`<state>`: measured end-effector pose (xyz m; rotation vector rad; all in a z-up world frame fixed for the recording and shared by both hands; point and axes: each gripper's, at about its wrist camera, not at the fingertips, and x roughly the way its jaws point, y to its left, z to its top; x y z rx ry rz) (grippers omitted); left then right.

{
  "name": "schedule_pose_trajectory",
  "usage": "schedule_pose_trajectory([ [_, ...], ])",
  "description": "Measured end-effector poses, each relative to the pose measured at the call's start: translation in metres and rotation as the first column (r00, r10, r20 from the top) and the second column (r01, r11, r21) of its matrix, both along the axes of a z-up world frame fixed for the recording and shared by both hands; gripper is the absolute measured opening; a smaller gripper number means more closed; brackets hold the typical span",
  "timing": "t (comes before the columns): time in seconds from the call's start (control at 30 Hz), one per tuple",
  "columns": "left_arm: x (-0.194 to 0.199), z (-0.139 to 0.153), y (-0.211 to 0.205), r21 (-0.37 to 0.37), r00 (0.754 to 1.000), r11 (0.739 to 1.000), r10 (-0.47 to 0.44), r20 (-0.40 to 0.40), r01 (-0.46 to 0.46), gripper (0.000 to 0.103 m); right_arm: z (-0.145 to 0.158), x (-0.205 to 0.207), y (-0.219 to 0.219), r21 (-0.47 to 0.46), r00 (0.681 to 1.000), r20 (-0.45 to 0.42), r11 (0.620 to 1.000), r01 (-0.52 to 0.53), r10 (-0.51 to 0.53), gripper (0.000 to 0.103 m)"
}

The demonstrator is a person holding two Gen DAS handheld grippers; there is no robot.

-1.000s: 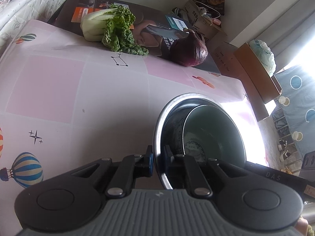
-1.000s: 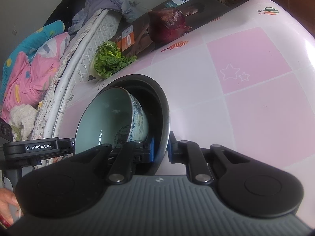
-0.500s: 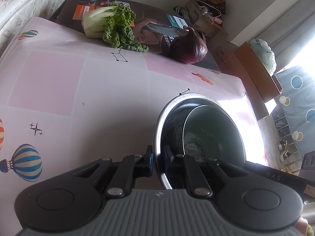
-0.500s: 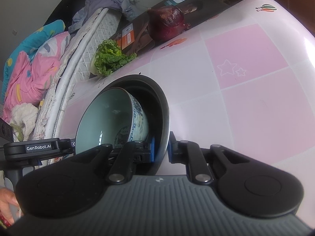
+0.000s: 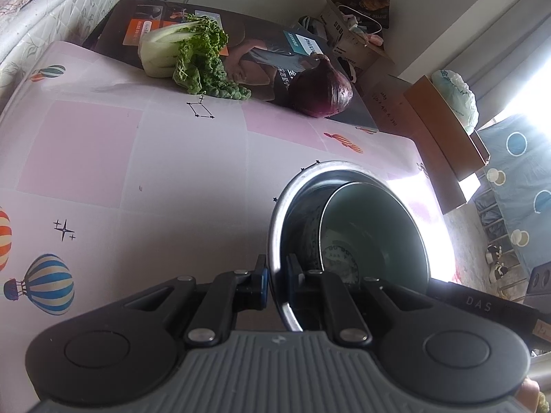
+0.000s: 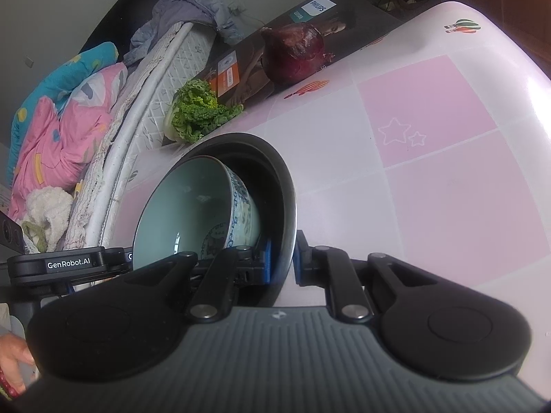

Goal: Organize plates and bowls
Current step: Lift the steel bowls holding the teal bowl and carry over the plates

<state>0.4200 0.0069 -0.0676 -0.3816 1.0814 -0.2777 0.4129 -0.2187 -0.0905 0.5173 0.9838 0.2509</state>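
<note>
My left claw (image 5: 275, 280) and right claw (image 6: 280, 258) each clamp opposite rims of the steel bowl (image 5: 292, 192). Inside it: one blue-patterned bowl (image 6: 237, 206). On the surface (image 5: 137, 189): greens (image 5: 193, 58), onion (image 5: 323, 93).

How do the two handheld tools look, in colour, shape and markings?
Both the left tool and the right tool have black jointed fingers with silver rivets, blue pads, round black side housings and a ribbed grey body. White lettering "GenRobot.AI" marks the left tool's side.
</note>
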Motion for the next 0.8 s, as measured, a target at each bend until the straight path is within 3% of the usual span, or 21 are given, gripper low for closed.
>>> schedule_pose_trajectory([
  [0.4, -0.025, 0.031, -0.003, -0.015, 0.999, 1.0, -0.008, 0.041, 0.009, 0.009, 0.037, -0.029, -0.005, -0.012, 0.999, 0.044, 1.0, 0.007, -0.007, 0.012],
  [0.8, -0.09, 0.062, 0.007, -0.015, 0.998, 1.0, -0.013, 0.055, 0.014, 0.009, 0.067, -0.099, 0.007, -0.006, 0.999, 0.046, 1.0, 0.004, -0.004, 0.012],
])
